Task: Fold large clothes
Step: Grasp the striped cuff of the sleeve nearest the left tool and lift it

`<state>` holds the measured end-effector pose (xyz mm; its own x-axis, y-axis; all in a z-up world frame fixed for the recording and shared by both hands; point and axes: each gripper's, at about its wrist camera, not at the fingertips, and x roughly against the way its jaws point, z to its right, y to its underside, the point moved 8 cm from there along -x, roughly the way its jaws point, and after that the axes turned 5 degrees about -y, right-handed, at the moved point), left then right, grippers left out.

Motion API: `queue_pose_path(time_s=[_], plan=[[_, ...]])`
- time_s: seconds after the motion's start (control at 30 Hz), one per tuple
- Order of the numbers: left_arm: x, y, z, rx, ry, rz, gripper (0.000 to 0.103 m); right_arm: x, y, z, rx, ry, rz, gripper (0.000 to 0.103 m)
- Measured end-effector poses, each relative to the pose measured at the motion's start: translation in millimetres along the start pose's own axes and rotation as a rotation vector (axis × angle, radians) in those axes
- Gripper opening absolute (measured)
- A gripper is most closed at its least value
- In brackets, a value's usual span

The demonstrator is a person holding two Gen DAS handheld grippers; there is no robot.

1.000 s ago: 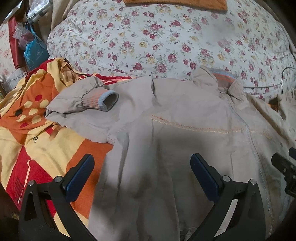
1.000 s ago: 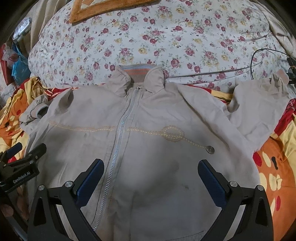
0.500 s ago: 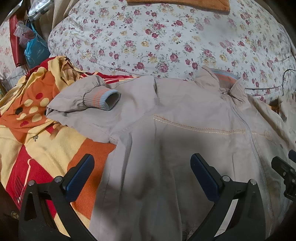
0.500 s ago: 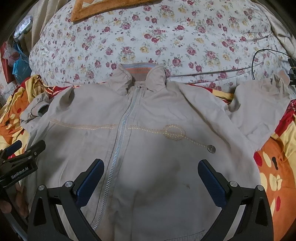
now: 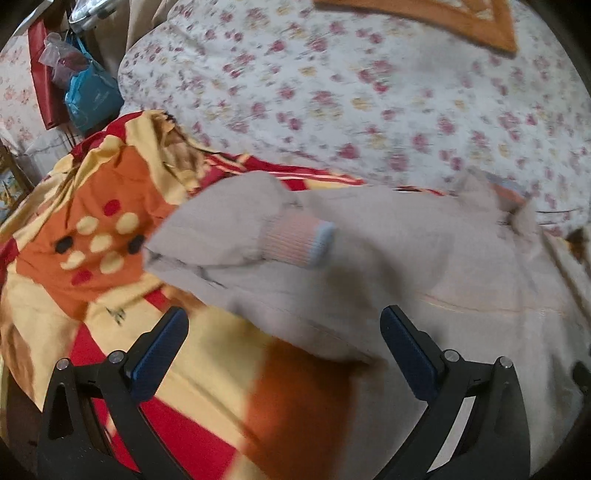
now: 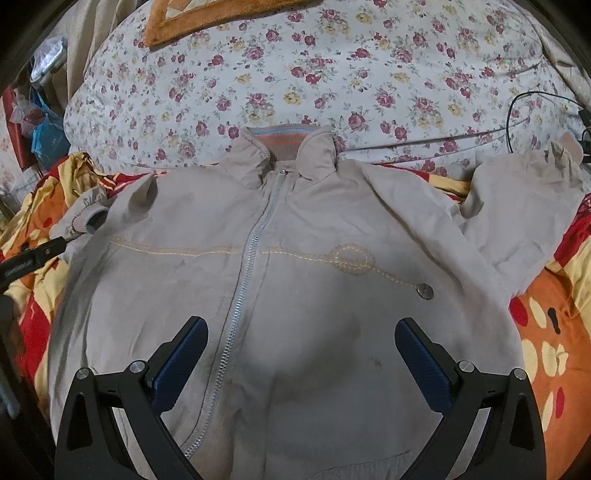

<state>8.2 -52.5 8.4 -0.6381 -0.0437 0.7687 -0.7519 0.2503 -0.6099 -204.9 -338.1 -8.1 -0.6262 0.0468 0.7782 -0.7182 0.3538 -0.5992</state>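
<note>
A beige zip-up jacket [image 6: 295, 280] lies front up on the bed, collar toward the floral pillow. Its left sleeve is folded in, with the ribbed cuff [image 5: 299, 240] lying on the shoulder area; the right sleeve [image 6: 524, 221] spreads out to the right. My left gripper [image 5: 284, 343] is open and empty, above the jacket's left edge and the orange bedsheet. My right gripper [image 6: 299, 350] is open and empty above the lower chest of the jacket. The left gripper [image 6: 33, 254] also shows at the left edge of the right wrist view.
A large floral pillow [image 6: 314, 74] lies behind the jacket with an orange mat [image 6: 207, 18] on it. The orange, red and yellow bedsheet [image 5: 110, 229] surrounds the jacket. A blue plastic bag [image 5: 88, 96] hangs at far left. A black cable [image 6: 517, 110] runs at right.
My left gripper has swung left and forward, toward the folded left sleeve and cuff; its view is blurred. The right gripper has hardly moved. Both stay open.
</note>
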Motion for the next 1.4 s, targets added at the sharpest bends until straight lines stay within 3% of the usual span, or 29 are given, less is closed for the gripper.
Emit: queue_pose_path(time_s=[0.17,0.3,0.43,0.5,0.57,0.7,0.73,0.77,0.87,1.0,1.23,1.4], plan=[[-35.4,-8.5,-2.8,-0.03,0.027,-0.038,0.103,-2.2,0.6,1.0,-0.013,-0.009,-0.007,0.102],[-51.1,-18.2,5.7,-0.074,0.033,-0.025,0.103,-12.4,6.4,1.6,-0.022,-0.018,-0.047,0.102],[-60.0,-32.8,8.3,-0.044,0.067,-0.001,0.103,-21.1,10.5,-0.3,-0.017,-0.028,-0.08,0.102],[-71.0,-35.8,8.3,-0.043,0.048,-0.016,0.101,-23.5,11.0,-1.6,-0.008,-0.027,-0.084,0.102],[-83.4,-33.0,8.3,-0.047,0.039,-0.05,0.072,-24.8,11.1,-1.8,-0.003,-0.024,-0.085,0.102],[-85.6,-32.6,5.5,-0.017,0.079,-0.069,0.047,-18.9,5.4,2.0,-0.024,-0.029,-0.042,0.102],[-78.8,-35.5,3.6,-0.009,0.078,-0.058,0.029,-16.6,2.5,3.2,-0.033,-0.03,-0.027,0.102],[-73.3,-37.1,1.7,0.008,0.084,-0.053,0.024,-14.7,0.6,4.5,-0.041,-0.032,-0.019,0.102],[-40.9,-42.2,3.1,0.101,0.198,-0.056,0.02,-7.3,-3.8,9.3,-0.07,-0.044,0.004,0.102],[18.4,-51.9,35.5,0.088,0.327,-0.022,0.02,11.4,-14.7,23.0,-0.102,-0.035,0.051,0.102],[112.1,-60.5,150.3,0.035,0.619,-0.007,0.02,28.2,-21.1,55.2,-0.176,-0.001,0.082,0.102],[129.3,-38.2,238.3,-0.031,0.712,-0.062,0.021,35.9,-21.2,84.3,-0.235,0.054,0.118,0.102]])
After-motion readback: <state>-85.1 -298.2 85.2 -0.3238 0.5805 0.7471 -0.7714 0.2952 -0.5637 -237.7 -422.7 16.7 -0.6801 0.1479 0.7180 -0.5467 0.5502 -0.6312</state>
